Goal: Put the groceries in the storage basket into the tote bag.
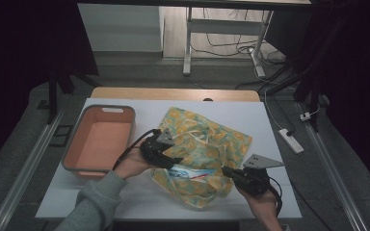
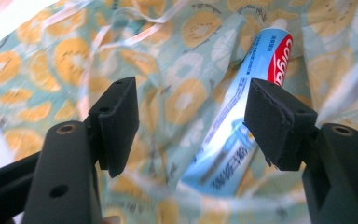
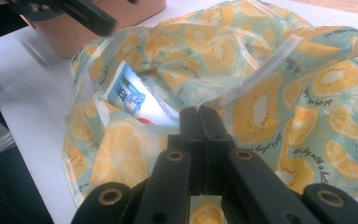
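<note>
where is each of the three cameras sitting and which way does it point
High view: above the person's side, looking forward and down on the white table, the fruit-print bag and orange bin; both forearms and grippers show.
Left gripper view: on the left gripper, looking past its open jaws at the toothpaste tube in the bag.
Right gripper view: on the right gripper, shut on the bag's edge, facing the bin.
Shared: all three show the tube and bag.

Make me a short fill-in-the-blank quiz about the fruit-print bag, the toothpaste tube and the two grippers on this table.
1. The blue, white and red toothpaste tube lies inside the ____-print plastic bag.
2. The right gripper is ____ on the bag's edge.
3. The left gripper has its jaws ____, with nothing gripped.
4. The salmon-pink rectangular bin stands beside the bag and is ____.

Missing words: lemon; shut; open; empty
</note>
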Demonstrator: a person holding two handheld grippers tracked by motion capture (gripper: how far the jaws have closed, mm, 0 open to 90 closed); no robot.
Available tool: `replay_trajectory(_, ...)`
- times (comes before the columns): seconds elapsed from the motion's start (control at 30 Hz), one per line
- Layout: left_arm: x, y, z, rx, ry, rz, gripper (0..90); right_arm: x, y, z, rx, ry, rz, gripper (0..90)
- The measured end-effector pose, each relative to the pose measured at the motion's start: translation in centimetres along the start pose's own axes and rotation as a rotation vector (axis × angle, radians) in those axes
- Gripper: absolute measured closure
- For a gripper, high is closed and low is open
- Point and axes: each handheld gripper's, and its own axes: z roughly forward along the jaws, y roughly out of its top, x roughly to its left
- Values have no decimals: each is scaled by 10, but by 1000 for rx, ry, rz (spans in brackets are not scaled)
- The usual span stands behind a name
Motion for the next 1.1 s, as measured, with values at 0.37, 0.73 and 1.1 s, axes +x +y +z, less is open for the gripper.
replay_trajectory(0.37,13,-40,-44,-73,37,-173,327,-4,-1,1,-10,12,-19,900)
replay_trajectory(0.73,26,-68,-63,-65,77,-275,324,-12,-6,1,-25,13,-34,900)
replay_trajectory(1.1,43,-81,-58,-43,96,-352,315,-14,-8,2,-28,7,-40,900)
